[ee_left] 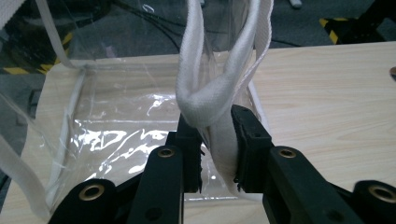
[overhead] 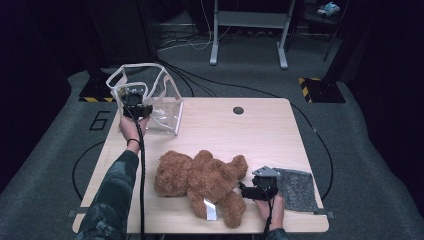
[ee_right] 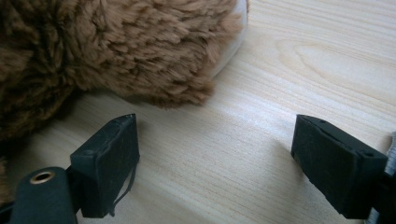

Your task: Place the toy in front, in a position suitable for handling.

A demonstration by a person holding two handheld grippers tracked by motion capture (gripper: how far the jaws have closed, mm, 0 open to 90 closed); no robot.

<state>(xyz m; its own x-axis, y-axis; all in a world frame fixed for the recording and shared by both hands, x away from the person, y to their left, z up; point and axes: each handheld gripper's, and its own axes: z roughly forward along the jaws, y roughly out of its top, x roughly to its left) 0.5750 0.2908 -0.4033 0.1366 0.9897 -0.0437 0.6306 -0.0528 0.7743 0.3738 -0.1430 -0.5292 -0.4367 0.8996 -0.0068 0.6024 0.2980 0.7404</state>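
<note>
White webbing is all we hold with the left tool [ee_left: 216, 140], clamped on the handle [ee_left: 205, 100] of the clear bag [overhead: 167, 107] at the counter's [overhead: 260, 135] far left, so it may sag shut while our right tool [ee_right: 215, 163] gapes beside the teddy bear [overhead: 200, 182].

- My left gripper [ee_left: 217, 140] is black, with brass-coloured rivets.
- The strap [ee_left: 212, 100] it pinches is white woven webbing.
- The tote bag [overhead: 167, 102] is clear, glossy plastic with white trim along its edges.
- The teddy bear [overhead: 200, 182] is shaggy mid-brown plush with a white label.
- My right gripper [ee_right: 215, 163] is black too, with a grey plate on top.
- The cloth [overhead: 297, 189] beside it is speckled grey.
- The worktop [overhead: 250, 135] is pale wood grain with a dark round hole.
- My sleeve [overhead: 112, 200] is a dark green camouflage pattern.
</note>
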